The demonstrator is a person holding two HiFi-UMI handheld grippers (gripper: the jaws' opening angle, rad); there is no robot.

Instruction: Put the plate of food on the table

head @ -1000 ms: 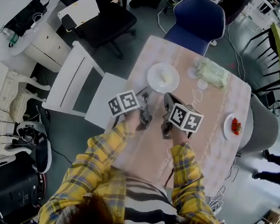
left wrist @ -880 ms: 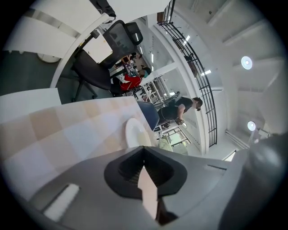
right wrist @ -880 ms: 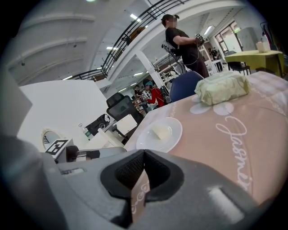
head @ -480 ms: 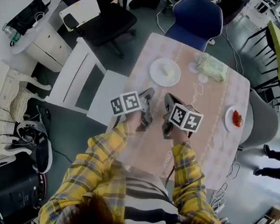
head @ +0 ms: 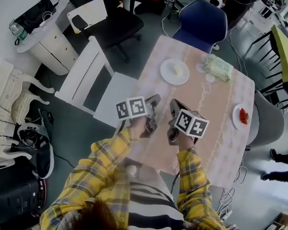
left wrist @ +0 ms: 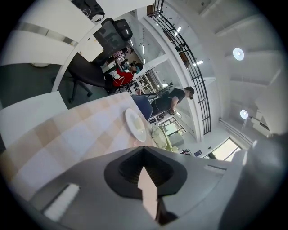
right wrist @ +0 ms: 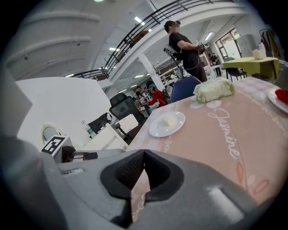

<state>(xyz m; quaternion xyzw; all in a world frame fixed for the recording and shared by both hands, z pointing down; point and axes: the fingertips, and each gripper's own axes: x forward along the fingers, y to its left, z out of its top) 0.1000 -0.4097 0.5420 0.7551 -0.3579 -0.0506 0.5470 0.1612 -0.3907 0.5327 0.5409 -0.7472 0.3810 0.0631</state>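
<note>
I am holding my left claw [left wrist: 143, 150] pinched fully together with nothing between its pads, and my right claw [right wrist: 143, 153] is closed the same way, also on nothing. Both are hovering side by side over the near part of the table [head: 211, 142], pointing across it. The plate of food [head: 174, 71] is sitting flat on the cloth toward the far left end, well apart from both claws, with a pale lump of food in its middle. It is resting on its own weight, away from the edge, so I am judging the placing as done and no grip as needed. A second plate with red fruit [head: 241, 116] is lying at the right edge, and a pale green bundle [head: 218, 67] is lying near the far end, neither touching the plate of food
</note>
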